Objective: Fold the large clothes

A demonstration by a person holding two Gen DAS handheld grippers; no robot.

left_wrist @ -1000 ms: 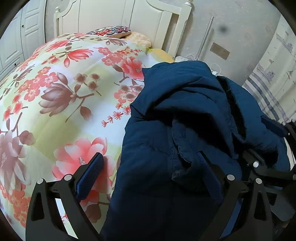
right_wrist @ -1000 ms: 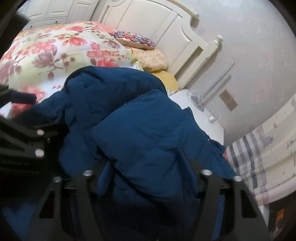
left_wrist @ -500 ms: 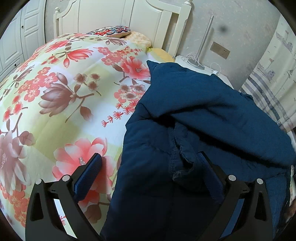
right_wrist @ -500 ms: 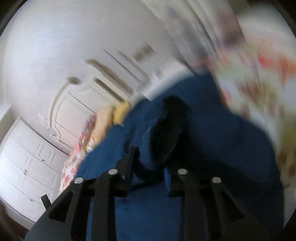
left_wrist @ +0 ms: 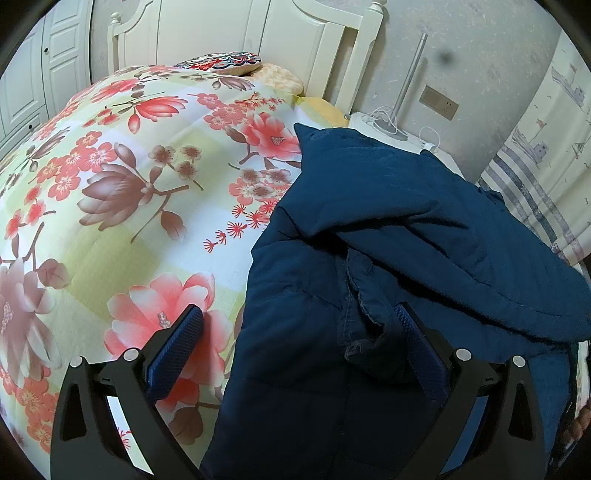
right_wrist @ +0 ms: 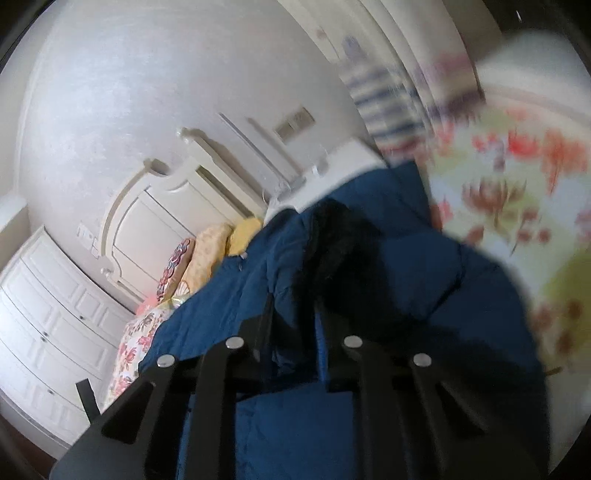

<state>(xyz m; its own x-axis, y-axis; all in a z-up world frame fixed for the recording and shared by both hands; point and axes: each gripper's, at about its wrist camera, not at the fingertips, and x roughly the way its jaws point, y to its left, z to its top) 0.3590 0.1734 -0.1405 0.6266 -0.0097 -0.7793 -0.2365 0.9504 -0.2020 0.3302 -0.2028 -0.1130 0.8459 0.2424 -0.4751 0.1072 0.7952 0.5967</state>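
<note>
A dark blue padded jacket [left_wrist: 406, 229] lies on the right part of a flower-print quilt [left_wrist: 129, 192], its upper layer spread out toward the right. My left gripper [left_wrist: 295, 332] is open and wide over the jacket's near left edge; one fingertip [left_wrist: 181, 339] is over the quilt, the other by a crumpled seam. In the blurred, rolled right wrist view, my right gripper [right_wrist: 293, 325] holds a fold of the jacket [right_wrist: 406, 295] between narrow jaws that are closing on it.
A white headboard [left_wrist: 295, 33] and pillows [left_wrist: 225, 62] are at the far end of the bed. A white bedside table [left_wrist: 391, 129] with a lamp pole and cables stands to the right, beside a striped curtain [left_wrist: 535, 177]. White cabinets [right_wrist: 48, 325] line the wall.
The right gripper left the left wrist view's right edge, swung sideways and rolled, and its jaws narrowed on jacket fabric. The jacket's top layer spread out to the right. The left gripper stayed put.
</note>
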